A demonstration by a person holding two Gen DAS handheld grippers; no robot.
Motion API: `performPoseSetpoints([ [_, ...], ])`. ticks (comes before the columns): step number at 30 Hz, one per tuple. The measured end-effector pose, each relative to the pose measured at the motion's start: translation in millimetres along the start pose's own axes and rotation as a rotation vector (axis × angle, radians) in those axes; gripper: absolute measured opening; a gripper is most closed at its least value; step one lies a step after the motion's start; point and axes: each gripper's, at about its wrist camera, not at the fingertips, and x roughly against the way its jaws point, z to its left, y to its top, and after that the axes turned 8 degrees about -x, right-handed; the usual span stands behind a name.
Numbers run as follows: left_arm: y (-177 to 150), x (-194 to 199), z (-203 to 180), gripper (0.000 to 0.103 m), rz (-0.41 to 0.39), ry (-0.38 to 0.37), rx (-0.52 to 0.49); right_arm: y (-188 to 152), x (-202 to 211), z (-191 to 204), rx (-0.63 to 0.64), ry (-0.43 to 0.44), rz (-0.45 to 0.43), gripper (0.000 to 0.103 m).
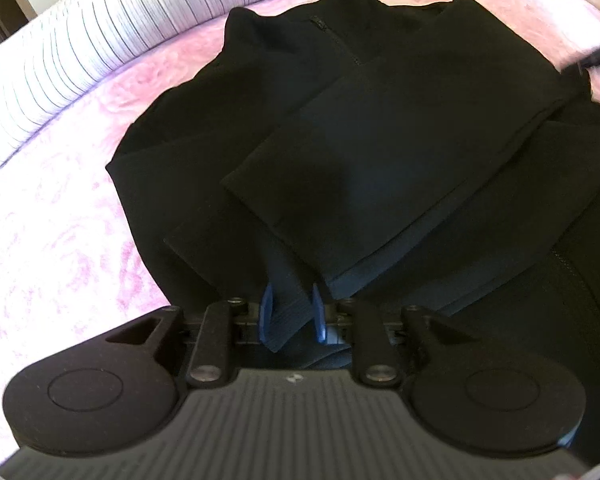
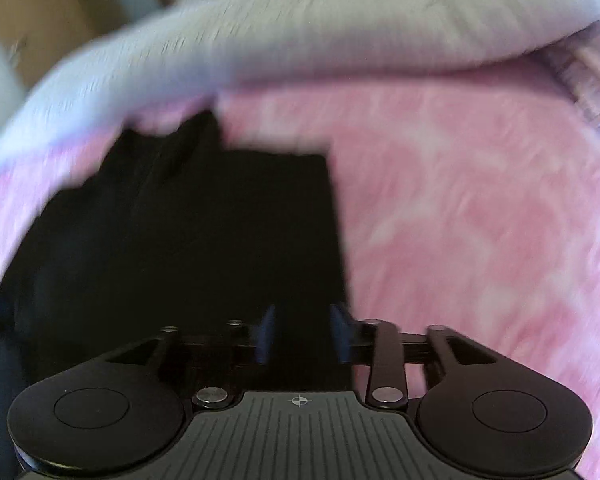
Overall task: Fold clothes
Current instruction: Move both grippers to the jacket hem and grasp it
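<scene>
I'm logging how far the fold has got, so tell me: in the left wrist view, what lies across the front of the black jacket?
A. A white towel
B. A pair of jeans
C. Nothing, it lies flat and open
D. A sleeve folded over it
D: a sleeve of the black jacket lies folded diagonally across its front, on the pink blanket.

The left gripper (image 1: 290,312) sits low, its blue fingers (image 1: 266,312) pinched on a fold of black cloth. The right gripper (image 2: 302,334) shows blurred, fingers (image 2: 265,334) parted a little wider, seemingly with dark cloth between them.
</scene>
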Motion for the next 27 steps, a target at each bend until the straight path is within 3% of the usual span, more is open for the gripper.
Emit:
performPoseSetpoints([
  [5,-12.5,43.6,-2.2,0.021,-0.01,0.026,0.031,-11.3,35.5,19.4,0.05,-0.042,-0.037,0.043],
  [11,-62.8,104.4,-20.3,0.025,0.041,0.054,0.057,-49.7,98.2,58.6,0.164,-0.034,-0.045,0.048],
  [17,-112.0,150.2,-61.2,0.037,0.061,0.049,-0.03,-117.6,140.6,97.8,0.294,-0.048,-0.02,0.052],
  [19,-128.4,165.4,-74.8,0.049,0.068,0.047,-0.06,-140.5,151.0,110.1,0.338,-0.053,-0.007,0.053],
  [20,-135.5,171.2,-82.4,0.053,0.064,0.045,-0.088,-151.2,154.8,116.6,0.354,-0.059,-0.001,0.054],
  [22,-150.7,179.0,-100.8,0.076,0.046,0.037,-0.183,-171.8,162.1,130.1,0.376,-0.071,0.01,0.058],
  [27,-192.8,198.5,-139.9,0.079,-0.012,-0.025,-0.406,-211.8,177.2,160.5,0.371,-0.106,0.02,0.067],
])
